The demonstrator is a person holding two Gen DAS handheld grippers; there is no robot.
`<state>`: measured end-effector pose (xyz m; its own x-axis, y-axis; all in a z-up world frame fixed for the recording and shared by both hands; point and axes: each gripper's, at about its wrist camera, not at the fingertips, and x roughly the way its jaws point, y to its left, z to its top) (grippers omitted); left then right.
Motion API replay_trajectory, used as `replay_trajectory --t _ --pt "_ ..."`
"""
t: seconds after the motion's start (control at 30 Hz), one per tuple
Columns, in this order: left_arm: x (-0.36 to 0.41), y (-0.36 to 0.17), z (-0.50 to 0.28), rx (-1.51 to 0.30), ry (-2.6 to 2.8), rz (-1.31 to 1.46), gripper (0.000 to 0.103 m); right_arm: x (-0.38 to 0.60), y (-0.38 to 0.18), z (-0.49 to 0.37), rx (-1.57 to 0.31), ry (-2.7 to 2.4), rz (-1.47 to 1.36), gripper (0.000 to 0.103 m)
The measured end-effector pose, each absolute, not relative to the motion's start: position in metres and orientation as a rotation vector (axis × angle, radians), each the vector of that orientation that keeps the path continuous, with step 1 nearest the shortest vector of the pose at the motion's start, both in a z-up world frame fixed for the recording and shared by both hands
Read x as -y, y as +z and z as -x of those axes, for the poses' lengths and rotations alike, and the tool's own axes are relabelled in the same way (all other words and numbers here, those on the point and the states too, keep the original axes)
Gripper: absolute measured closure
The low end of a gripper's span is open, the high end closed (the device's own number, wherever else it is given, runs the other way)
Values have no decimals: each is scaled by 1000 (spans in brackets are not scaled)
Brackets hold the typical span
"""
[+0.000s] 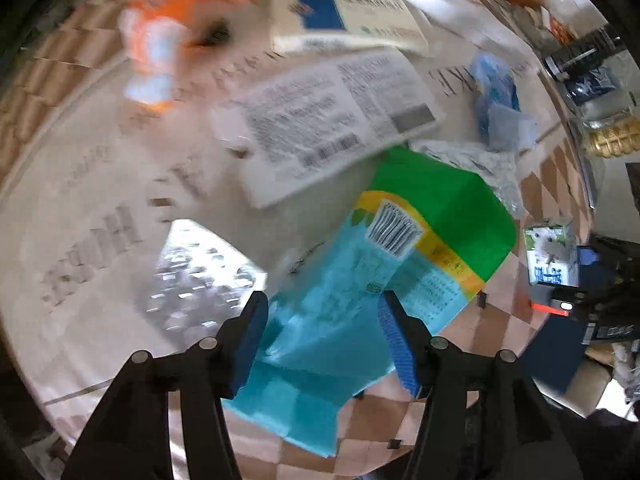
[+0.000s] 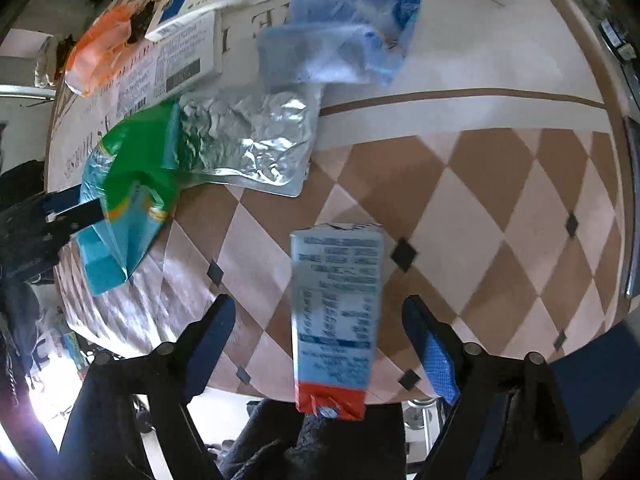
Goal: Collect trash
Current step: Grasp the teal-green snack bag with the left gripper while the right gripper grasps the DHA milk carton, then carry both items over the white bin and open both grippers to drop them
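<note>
A green and cyan snack bag lies flat near the table's edge. My left gripper hangs right over its cyan end, open, with the bag between the blue pads and no pad pressing on it. A blue milk carton with a red top stands near the table's rim. My right gripper straddles it, open, with a gap on each side. The same carton shows at the right of the left wrist view. The snack bag shows at the left of the right wrist view.
The round table wears a checkered beige and brown cloth. On it lie a silver foil pouch, a crumpled blue plastic bag, white printed boxes and an orange bag. Another foil piece lies left of the snack bag.
</note>
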<state>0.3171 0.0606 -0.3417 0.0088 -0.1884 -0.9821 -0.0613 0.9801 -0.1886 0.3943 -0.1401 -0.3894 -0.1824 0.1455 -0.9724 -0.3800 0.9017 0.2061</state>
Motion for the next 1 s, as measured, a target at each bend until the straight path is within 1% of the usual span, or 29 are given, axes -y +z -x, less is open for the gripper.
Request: replay_trajectory --t 0.03,0.07,0.1,0.13,0.23,0.53,0.67,0.83,1.0 --pt "-57 -340 -317 -1556 -101 188 49 136 -390 -393 -1681 467 203 48" --pt "-54 -336 -318 -1541 -113 182 50 133 -389 -392 -1668 457 217 64" --pt "-51 -331 -318 -1524 -125 186 62 131 -389 -391 -1660 451 217 69" --pt "-49 -327 -317 -1516 -124 193 71 130 -388 -389 -1655 447 207 69" --pt "-42 -315 -312 -1479 -106 209 79 131 -385 -383 -1648 456 187 69" --pt "-20 -280 -270 -1361 63 176 82 152 -366 -368 -1617 463 133 70" --pt "-32 -259 -251 -1316 150 220 82 165 -345 -370 -1581 483 113 70" --pt "-49 -235 -206 -1261 277 277 82 154 -320 -343 -1524 536 105 70" --pt "-53 -219 -140 -1219 359 333 82 150 -286 -304 -1442 580 87 70"
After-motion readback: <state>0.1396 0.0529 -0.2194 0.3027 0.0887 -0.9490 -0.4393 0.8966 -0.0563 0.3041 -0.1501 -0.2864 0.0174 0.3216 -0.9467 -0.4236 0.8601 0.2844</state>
